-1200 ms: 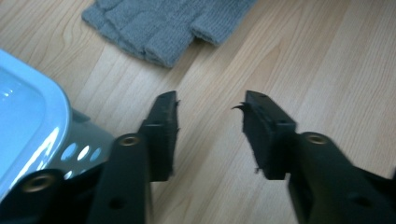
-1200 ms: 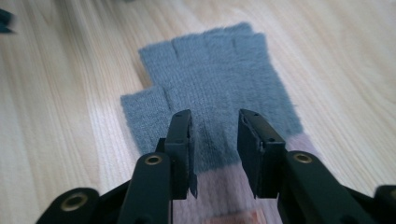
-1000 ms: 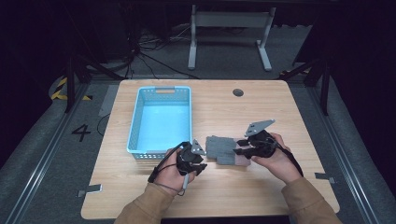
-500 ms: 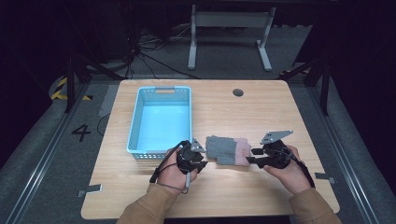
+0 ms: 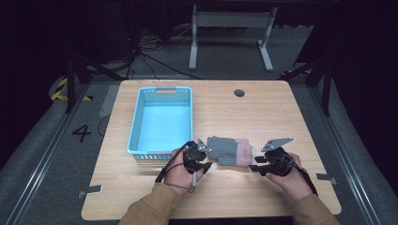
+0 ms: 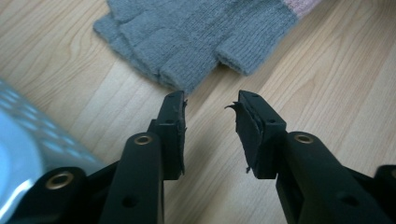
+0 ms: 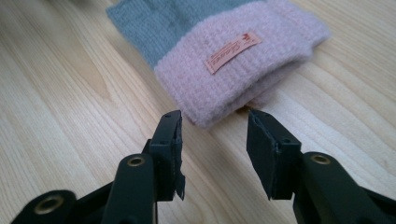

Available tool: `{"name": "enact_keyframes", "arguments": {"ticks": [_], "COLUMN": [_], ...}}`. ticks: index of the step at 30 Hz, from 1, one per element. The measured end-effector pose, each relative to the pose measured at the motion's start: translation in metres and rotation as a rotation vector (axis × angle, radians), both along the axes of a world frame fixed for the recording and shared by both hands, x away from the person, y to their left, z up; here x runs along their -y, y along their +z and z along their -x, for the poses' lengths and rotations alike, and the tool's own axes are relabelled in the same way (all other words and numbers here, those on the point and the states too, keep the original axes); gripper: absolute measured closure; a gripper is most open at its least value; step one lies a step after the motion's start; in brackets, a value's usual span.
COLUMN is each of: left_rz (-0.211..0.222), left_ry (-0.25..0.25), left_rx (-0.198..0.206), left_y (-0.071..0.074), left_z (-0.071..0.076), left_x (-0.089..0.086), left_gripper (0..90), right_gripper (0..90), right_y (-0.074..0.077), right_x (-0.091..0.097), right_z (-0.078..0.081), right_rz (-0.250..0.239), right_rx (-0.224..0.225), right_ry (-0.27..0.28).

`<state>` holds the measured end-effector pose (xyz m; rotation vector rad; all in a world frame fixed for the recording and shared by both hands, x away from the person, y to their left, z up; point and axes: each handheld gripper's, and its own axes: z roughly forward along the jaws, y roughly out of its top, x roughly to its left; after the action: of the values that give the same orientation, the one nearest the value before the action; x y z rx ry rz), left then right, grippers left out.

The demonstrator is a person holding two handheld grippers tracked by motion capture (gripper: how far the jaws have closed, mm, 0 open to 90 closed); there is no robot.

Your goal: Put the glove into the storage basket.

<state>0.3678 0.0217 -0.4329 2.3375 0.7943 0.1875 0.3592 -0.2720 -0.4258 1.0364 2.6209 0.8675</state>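
Two grippers are gaping empty: left gripper facing the glove's fingers, right gripper facing its pink cuff.

Place: we take this for a lab or recording studio, not a home.
Floor: grey carpet with a painted number 4 and yellow-black hazard tape at far left.
Surroundings: we see black-draped darkness, loose cables, and a metal stand beyond the wooden table.

Right tool now off the glove, back toward the person
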Motion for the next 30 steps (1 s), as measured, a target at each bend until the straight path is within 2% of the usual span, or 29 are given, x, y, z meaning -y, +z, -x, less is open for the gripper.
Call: {"name": "enact_keyframes", "arguments": {"ticks": [3, 5, 13, 14, 17, 18, 20, 24, 30], "left_rz": [-0.016, -0.027, -0.040, -0.065, -0.080, -0.108, -0.117, -0.113, -0.112], "left_ry": [0.014, 0.043, 0.070, 0.077, 0.089, 0.104, 0.109, 0.110, 0.113], "left_rx": [-0.002, -0.005, -0.010, -0.001, 0.010, 0.030, 0.031, 0.010, 0.004], "left_y": [-0.003, -0.007, -0.013, -0.013, -0.013, -0.012, -0.012, -0.014, -0.016], "left_z": [-0.001, -0.003, -0.008, -0.007, -0.007, -0.004, -0.003, -0.006, -0.007], "left_x": [0.003, 0.007, 0.017, 0.020, 0.021, 0.021, 0.022, 0.024, 0.025], "left_gripper": [62.7, 62.6, 67.3, 67.6, 67.2, 66.1, 65.5, 64.8, 64.9], "right_gripper": [58.2, 59.8, 63.4, 63.8, 63.9, 63.8, 63.8, 63.8, 63.9], "right_y": [-0.002, -0.003, -0.006, -0.007, -0.007, -0.007, -0.007, -0.007, -0.008], "right_x": [-0.002, -0.004, -0.005, -0.005, -0.006, -0.007, -0.007, -0.007, -0.008], "right_z": [0.001, 0.002, 0.002, 0.002, 0.002, 0.003, 0.003, 0.002, 0.002], "right_rz": [0.008, 0.015, 0.026, 0.029, 0.032, 0.034, 0.034, 0.032, 0.034], "right_rx": [-0.004, -0.002, -0.002, -0.002, -0.005, -0.005, -0.002, -0.001, -0.004], "right_ry": [0.001, 0.011, 0.003, 0.004, 0.005, 0.007, 0.010, 0.012, 0.012]}}
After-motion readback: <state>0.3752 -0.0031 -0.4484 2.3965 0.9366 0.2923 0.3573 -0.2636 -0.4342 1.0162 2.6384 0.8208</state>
